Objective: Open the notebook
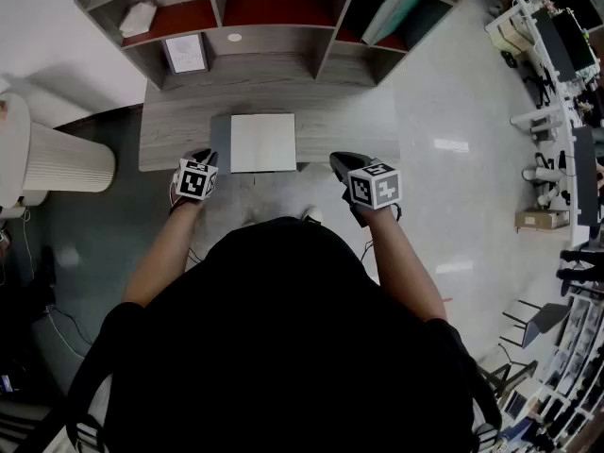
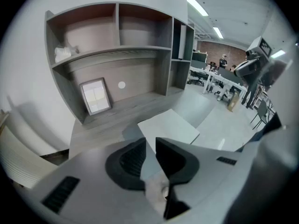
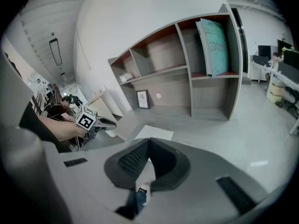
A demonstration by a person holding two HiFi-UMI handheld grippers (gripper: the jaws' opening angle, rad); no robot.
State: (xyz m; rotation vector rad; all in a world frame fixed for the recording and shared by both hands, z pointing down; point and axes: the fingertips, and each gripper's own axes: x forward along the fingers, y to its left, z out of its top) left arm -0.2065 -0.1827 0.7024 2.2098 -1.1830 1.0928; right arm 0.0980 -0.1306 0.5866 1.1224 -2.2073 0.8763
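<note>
A closed white notebook (image 1: 262, 142) lies flat at the front edge of the grey desk (image 1: 179, 125); it also shows in the left gripper view (image 2: 168, 127) and the right gripper view (image 3: 154, 133). My left gripper (image 1: 205, 156) hangs just off the desk's front edge, left of the notebook. Its jaws (image 2: 150, 143) stand a little apart with nothing between them. My right gripper (image 1: 338, 162) hangs to the right of the notebook, also off the desk edge. Its tips (image 3: 148, 141) meet with nothing held. Neither gripper touches the notebook.
A shelf unit (image 1: 274, 26) rises at the back of the desk. It holds a framed picture (image 1: 186, 53), a crumpled white thing (image 1: 139, 17) and a teal book (image 1: 401, 12). A white ribbed cylinder (image 1: 61, 159) stands at the left. Office desks (image 1: 557, 55) fill the far right.
</note>
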